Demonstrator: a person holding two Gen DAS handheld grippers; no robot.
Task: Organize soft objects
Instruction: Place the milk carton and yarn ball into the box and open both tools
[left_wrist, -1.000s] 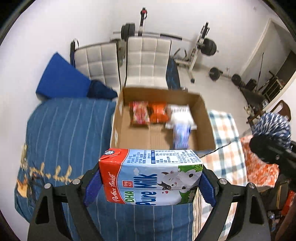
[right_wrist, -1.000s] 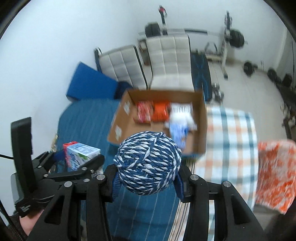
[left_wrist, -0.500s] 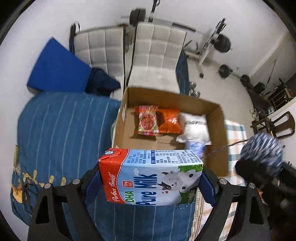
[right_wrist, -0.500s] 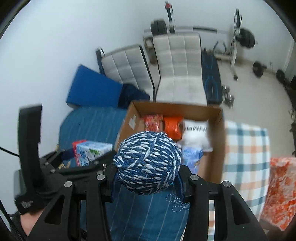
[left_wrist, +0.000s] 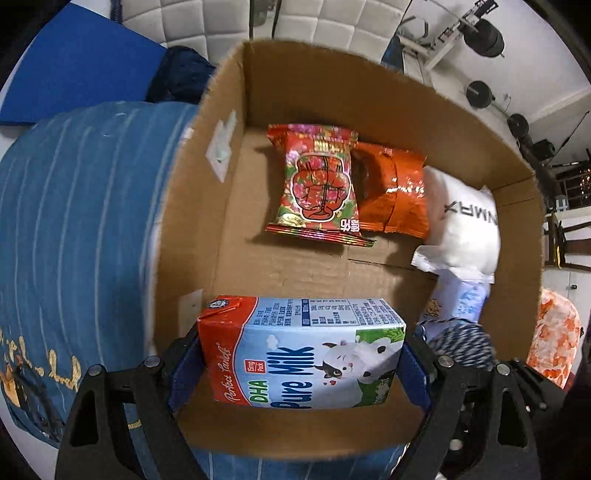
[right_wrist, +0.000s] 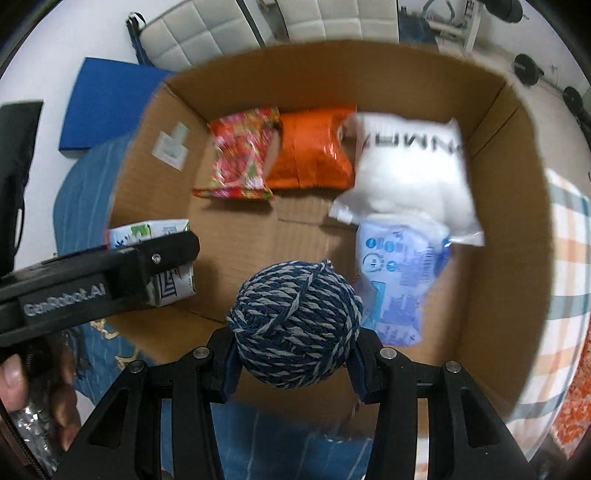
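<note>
My left gripper (left_wrist: 299, 363) is shut on a blue, white and red milk carton (left_wrist: 301, 350), held sideways over the near left part of an open cardboard box (left_wrist: 229, 206). My right gripper (right_wrist: 293, 350) is shut on a blue-and-white yarn ball (right_wrist: 293, 323) over the near middle of the same box (right_wrist: 509, 206). Inside lie a red snack bag (left_wrist: 319, 182), an orange bag (left_wrist: 393, 192), a white pack (left_wrist: 465, 225) and a pale blue pack (right_wrist: 400, 273). The yarn ball (left_wrist: 460, 343) shows right of the carton; the carton (right_wrist: 155, 251) shows left of the yarn.
The box rests on a blue striped bedcover (left_wrist: 81, 229). A checked cloth (right_wrist: 569, 280) and an orange-patterned cloth (left_wrist: 552, 343) lie to the right. White padded chairs (right_wrist: 207, 29), a blue mat (right_wrist: 107, 99) and gym weights (left_wrist: 480, 35) stand beyond. A hand (right_wrist: 37, 391) holds the left gripper.
Both grippers have come down and forward from above the bed to just over the box, which now fills both views. Each keeps its hold on its object.
</note>
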